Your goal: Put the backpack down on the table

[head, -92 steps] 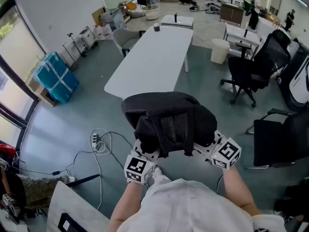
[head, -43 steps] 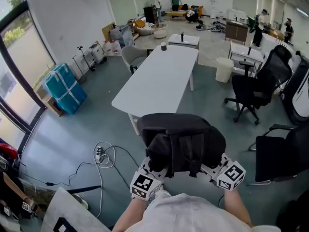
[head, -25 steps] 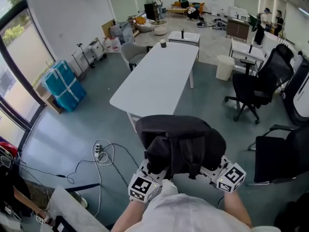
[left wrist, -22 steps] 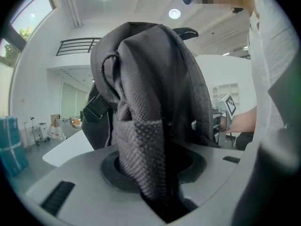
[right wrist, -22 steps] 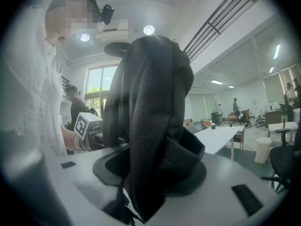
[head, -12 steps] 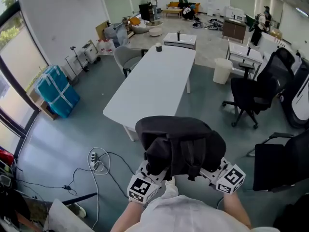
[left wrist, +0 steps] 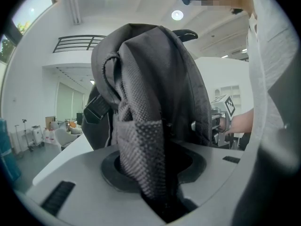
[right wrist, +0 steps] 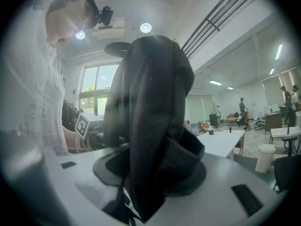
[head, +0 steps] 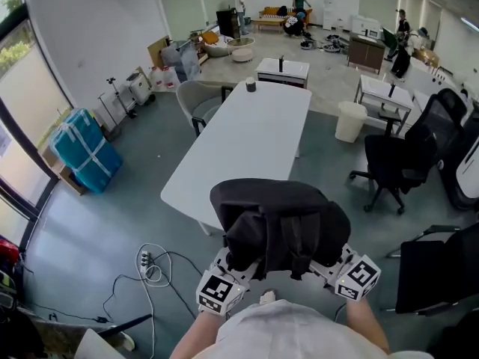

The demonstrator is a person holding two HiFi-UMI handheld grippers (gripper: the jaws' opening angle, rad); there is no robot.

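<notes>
My left gripper (left wrist: 157, 182) bites partway closed on a grey woven strap of the backpack (head: 278, 217). My right gripper (right wrist: 141, 187), jaws wider, pinches a fold of its black mesh. The bag hangs in the air between them, just short of the near end of the white table (head: 247, 140). As I judge it, soft fabric could slide out of one grip and tip the bag, or I could land it too near the edge and it topples off.
</notes>
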